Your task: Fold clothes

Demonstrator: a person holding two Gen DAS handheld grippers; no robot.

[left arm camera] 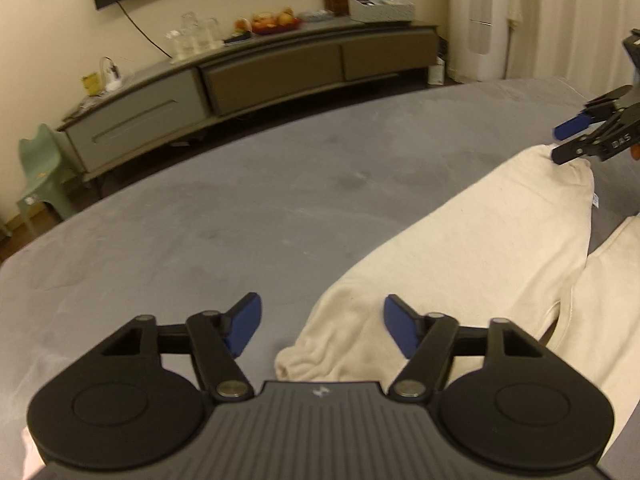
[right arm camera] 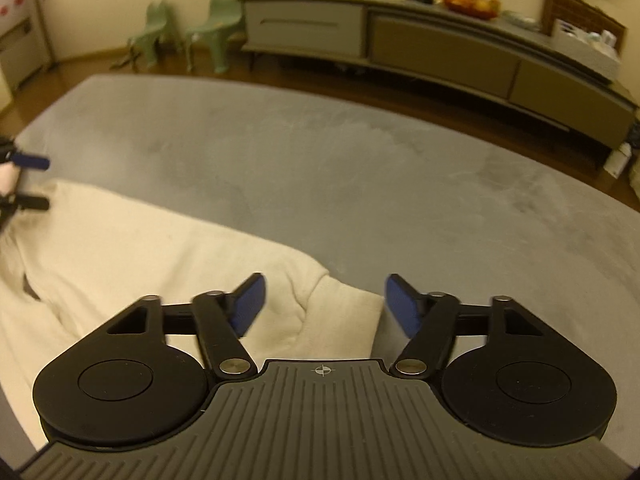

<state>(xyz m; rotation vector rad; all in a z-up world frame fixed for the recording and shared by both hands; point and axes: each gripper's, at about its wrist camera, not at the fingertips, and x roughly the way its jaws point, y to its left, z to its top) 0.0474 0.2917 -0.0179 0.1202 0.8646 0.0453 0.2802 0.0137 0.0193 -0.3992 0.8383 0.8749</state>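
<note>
Soft, limp cream trousers (left arm camera: 460, 240): both grippers' fingers (left arm camera: 242, 328) spread empty over leg cuff and waistband corner (right arm camera: 340, 312).

My right tool (right arm camera: 322, 306) hangs with its blue pads apart above the corner of the cream garment (right arm camera: 132, 240), which lies on the grey bed (right arm camera: 340, 172). My left tool (right arm camera: 30, 182) shows at the far left edge, also apart.

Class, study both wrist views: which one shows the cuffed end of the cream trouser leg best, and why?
The left wrist view. The cuffed end lies centred between the left gripper's open fingers, its gathered hem plain. The right wrist view shows the cream trousers' broad cloth, but no cuff can be made out.
</note>
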